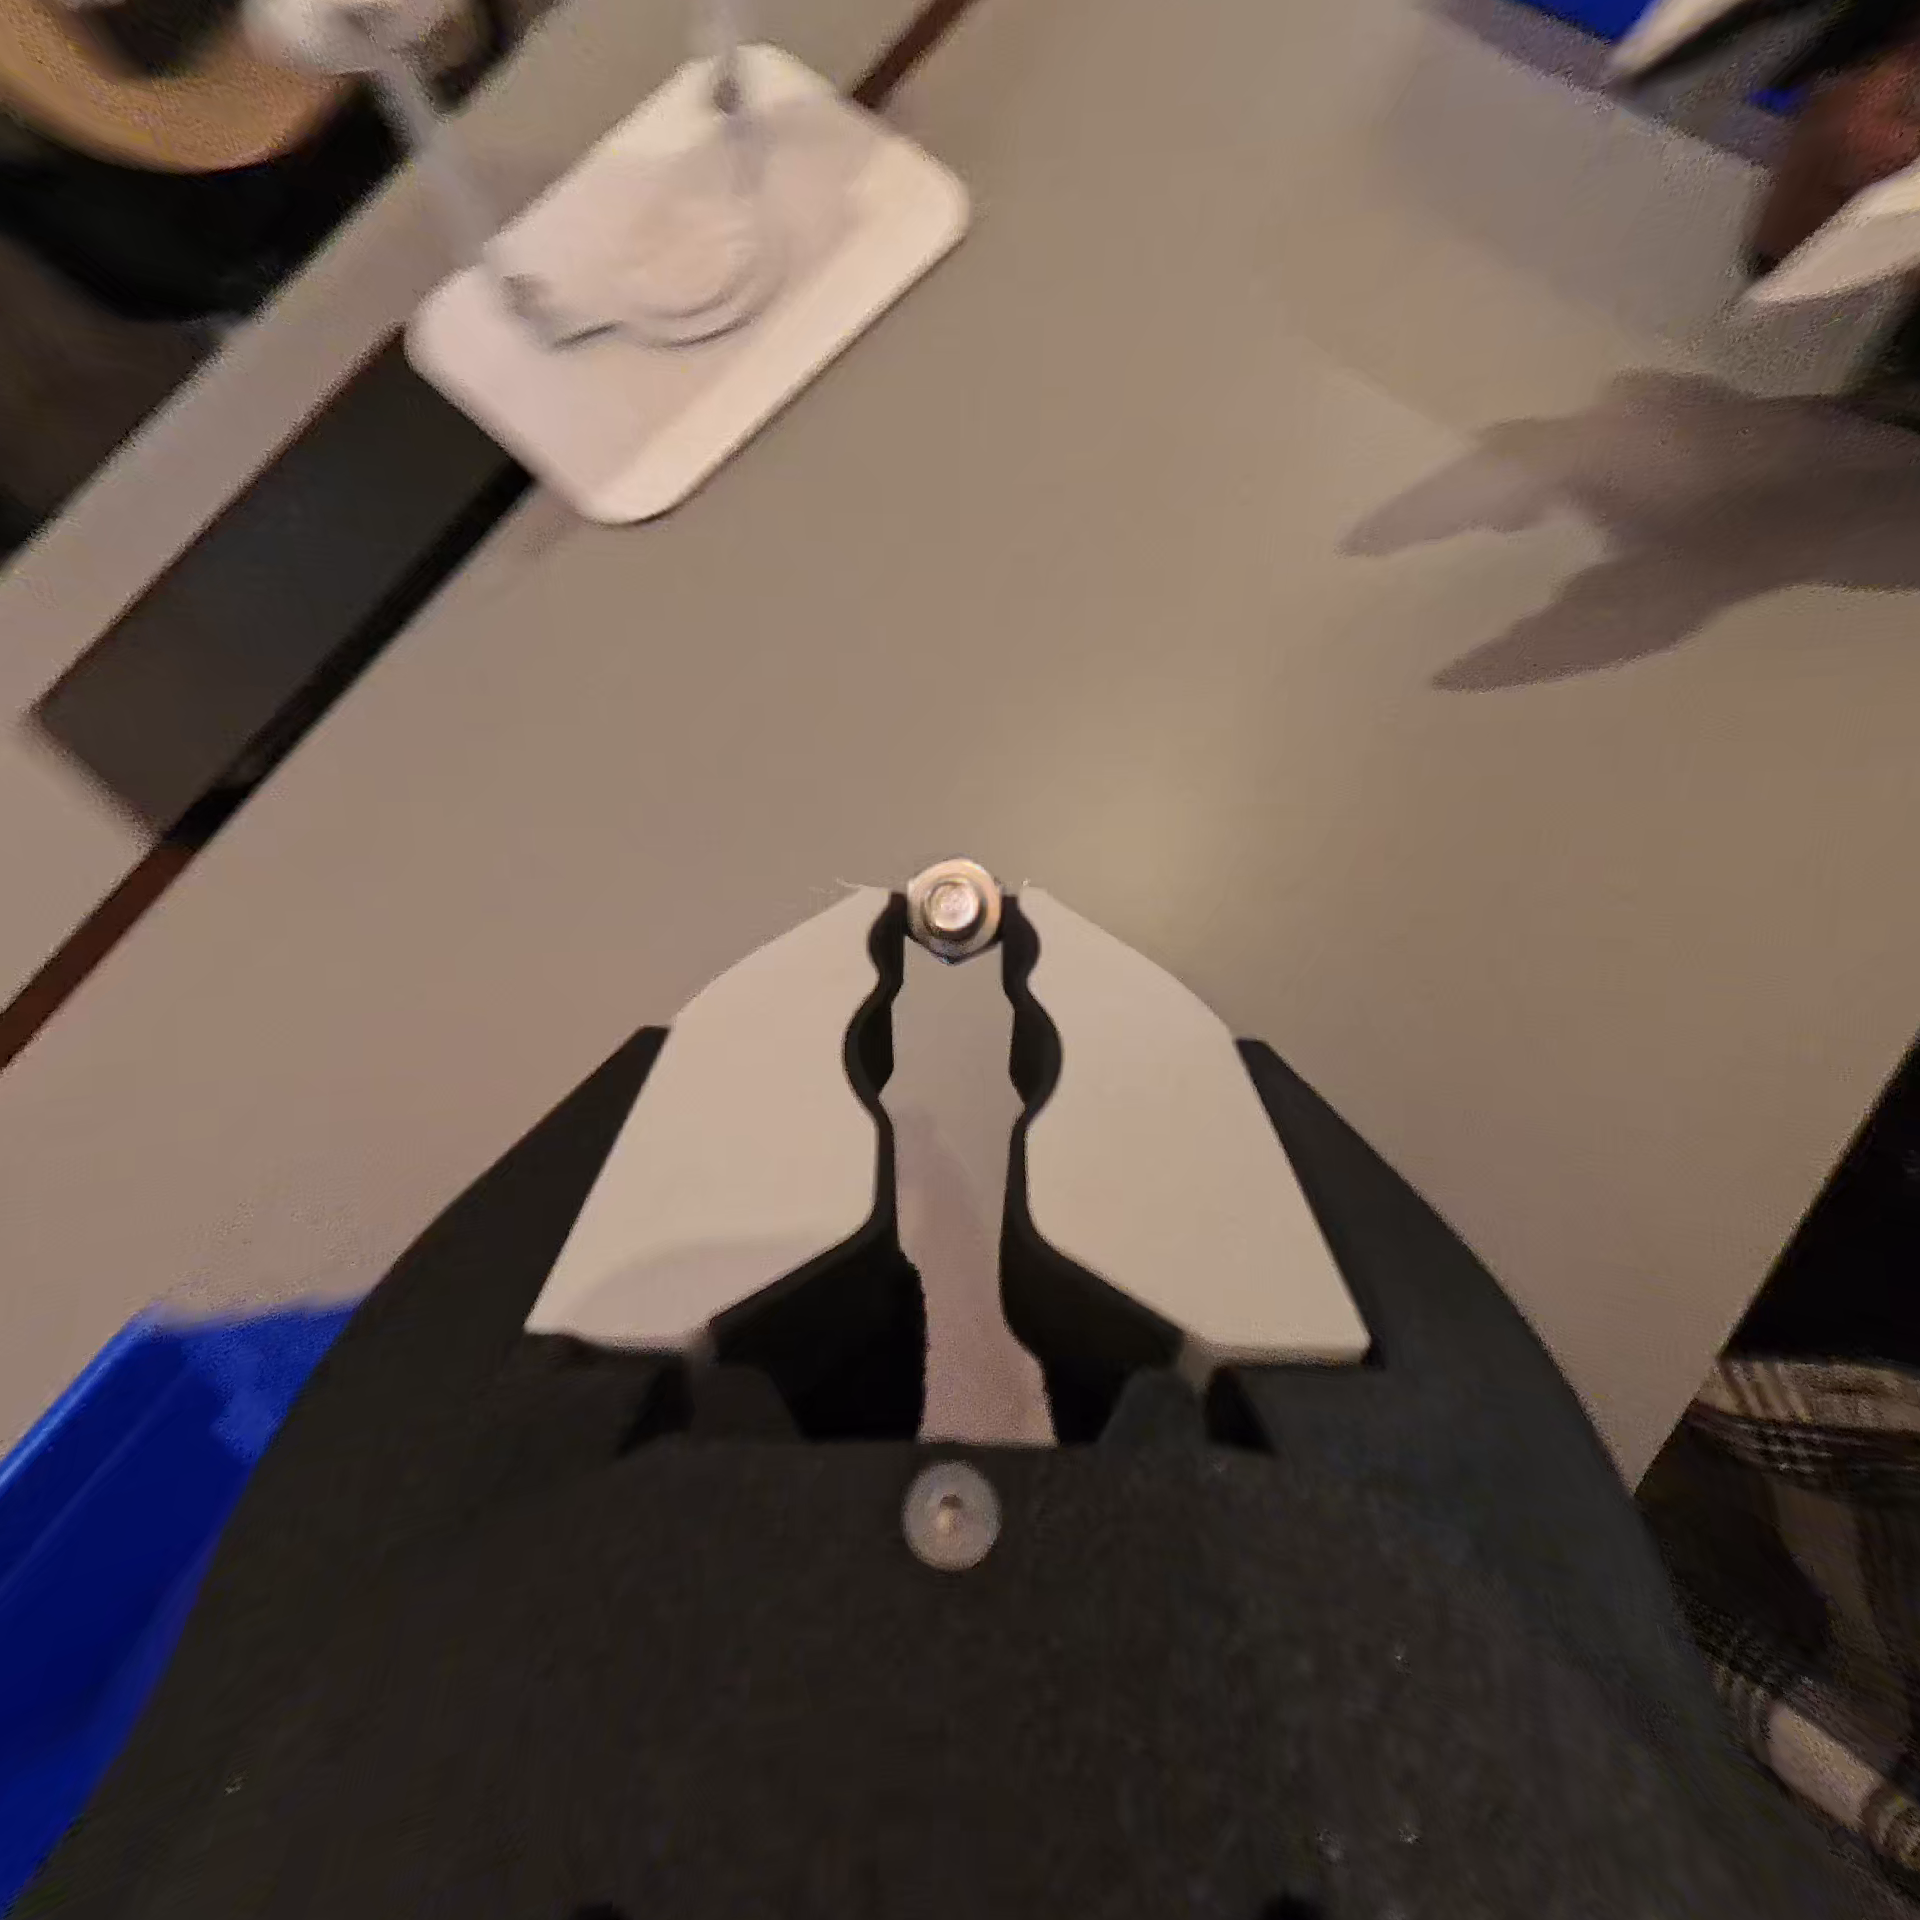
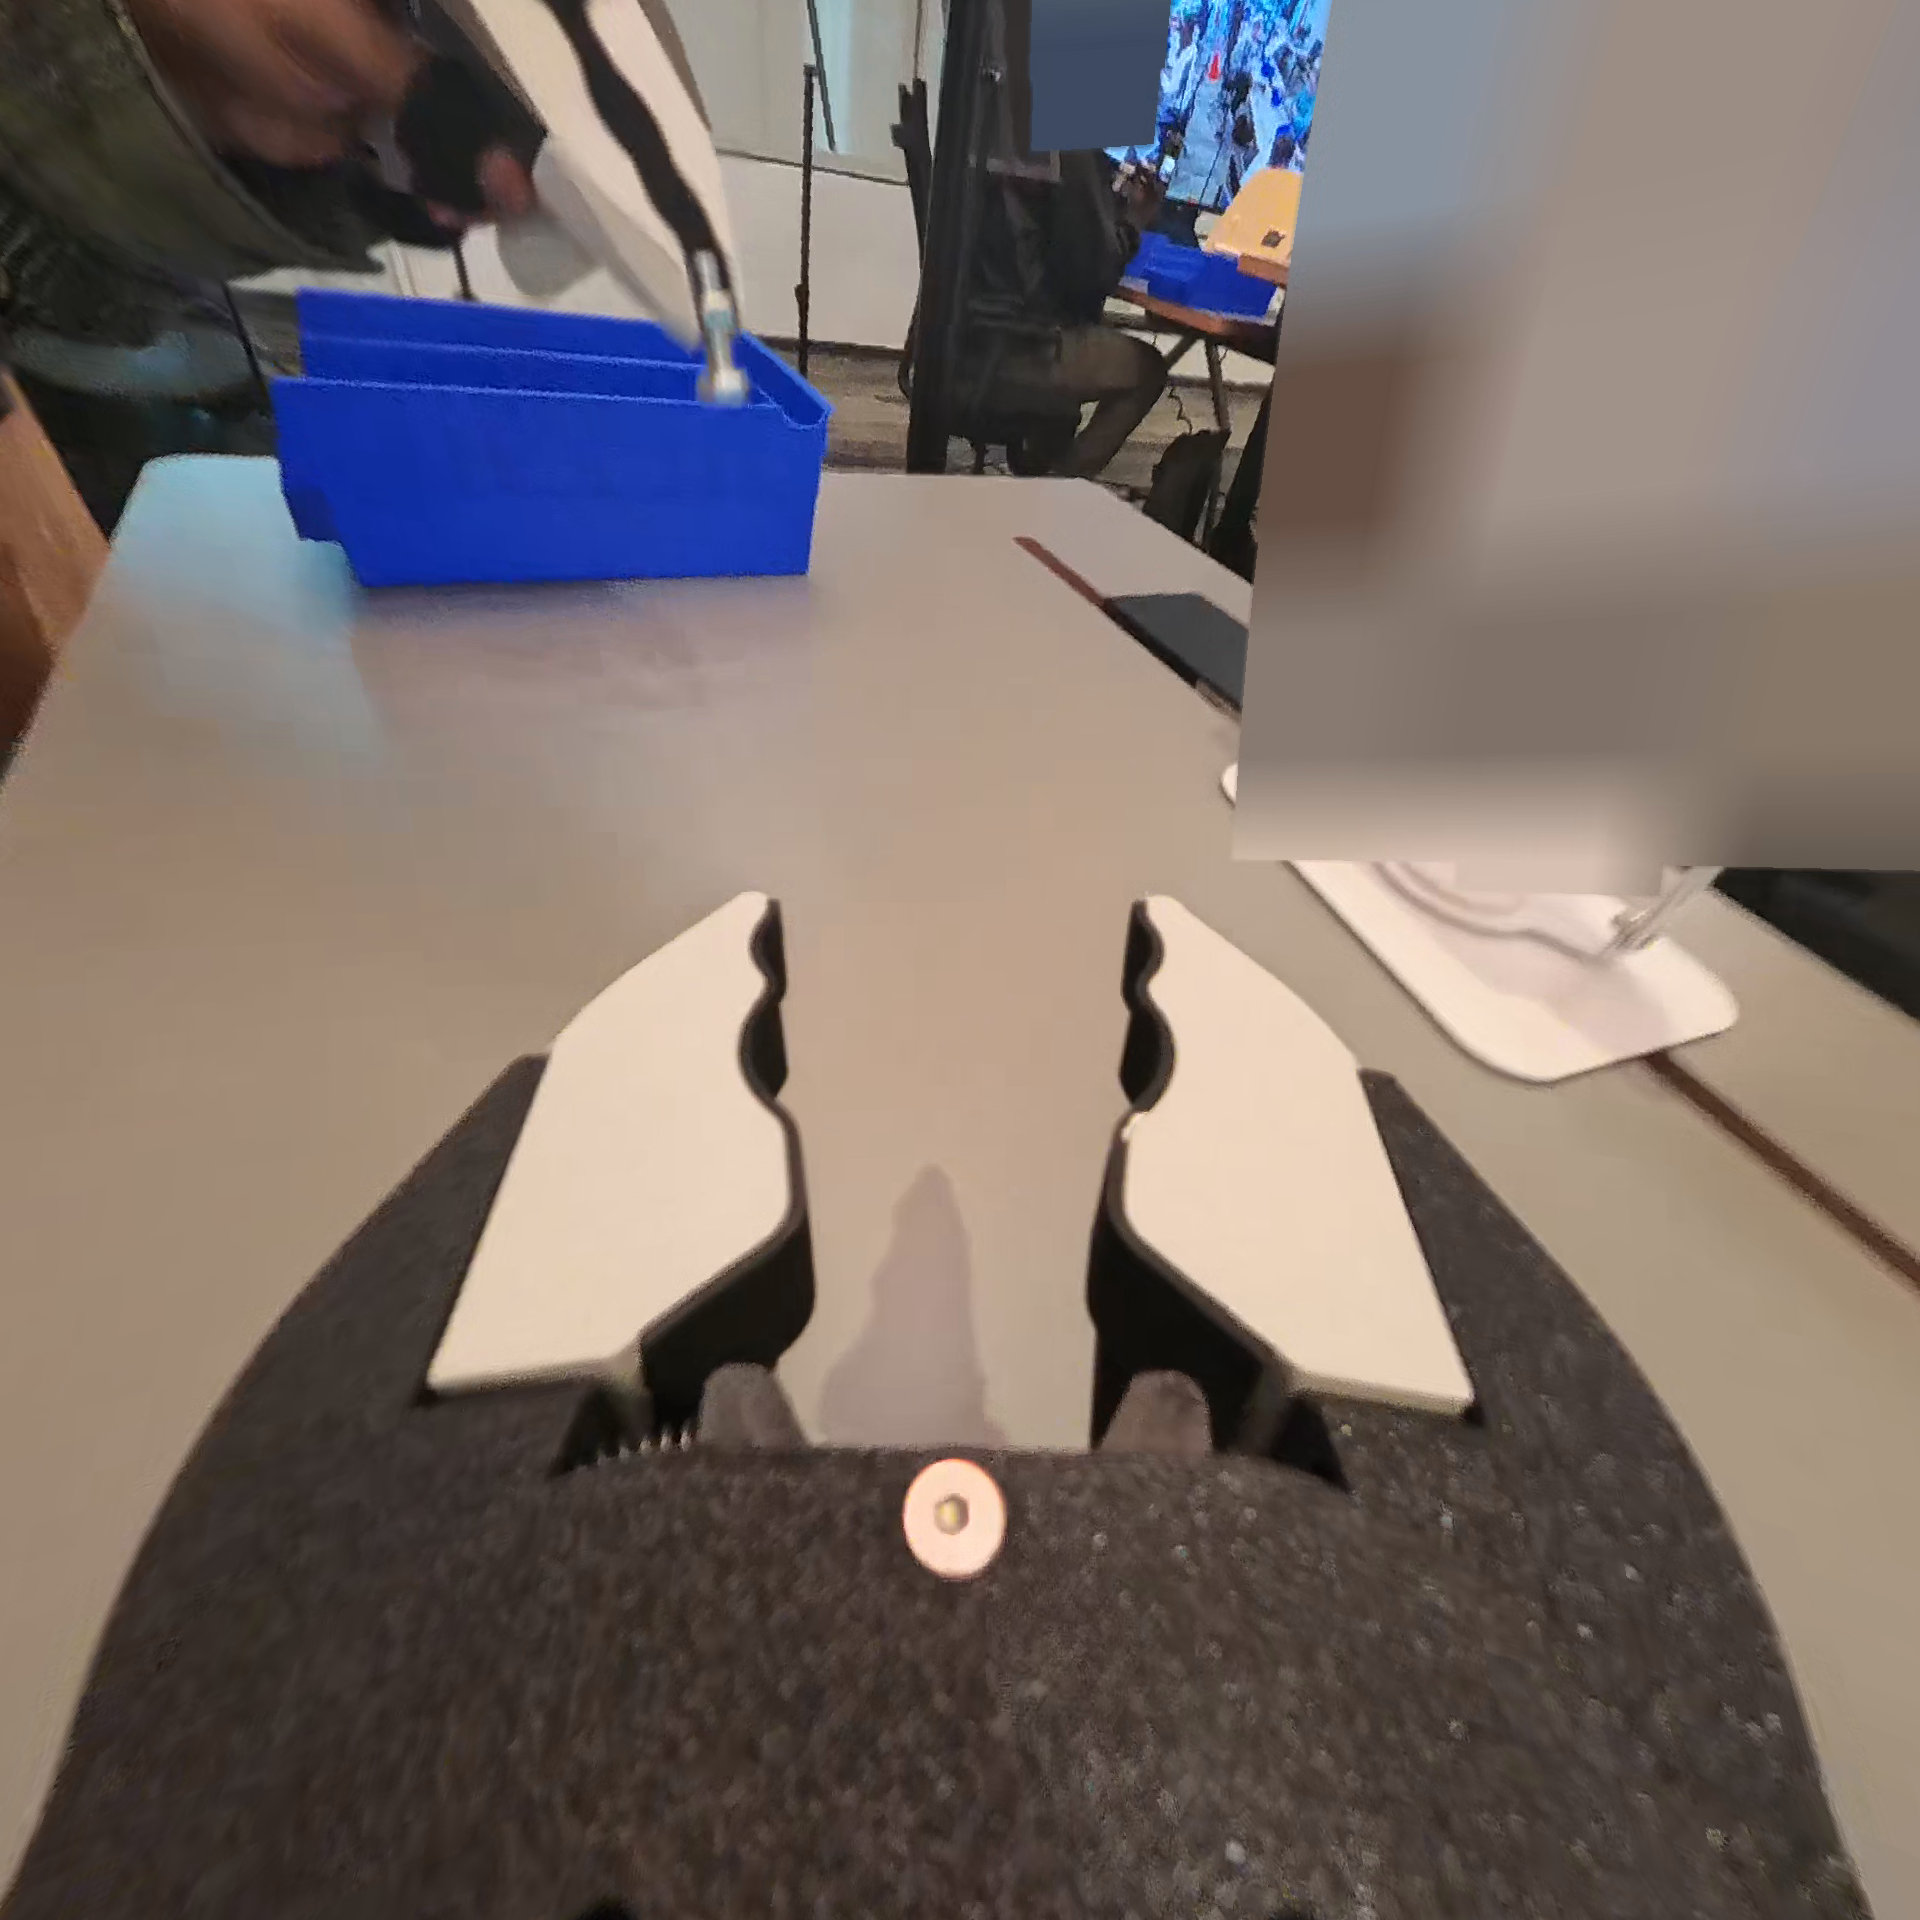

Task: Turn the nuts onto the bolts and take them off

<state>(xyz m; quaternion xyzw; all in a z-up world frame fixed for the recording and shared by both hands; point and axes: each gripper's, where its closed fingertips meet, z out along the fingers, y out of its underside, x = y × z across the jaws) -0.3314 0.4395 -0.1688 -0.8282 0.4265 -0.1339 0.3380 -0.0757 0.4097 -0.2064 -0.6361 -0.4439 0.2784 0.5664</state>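
My left gripper (image 1: 954, 920) is shut on a silver bolt (image 1: 952, 912) with a nut on it, seen end-on between the fingertips, held above the grey table (image 1: 1039, 675). In the right wrist view the left gripper (image 2: 712, 312) shows at the far left, holding the bolt (image 2: 717, 338) pointing down over the blue bin (image 2: 551, 478). My right gripper (image 2: 954, 935) is open and empty, low over the table (image 2: 623, 748).
A white stand base (image 1: 686, 301) lies at the table's far side, also at the right in the right wrist view (image 2: 1538, 997). A blue bin corner (image 1: 125, 1475) shows at lower left. A dark slab (image 2: 1184, 629) lies beyond. A person sits in the background (image 2: 1049, 291). Left tips to right tips: about 25 cm.
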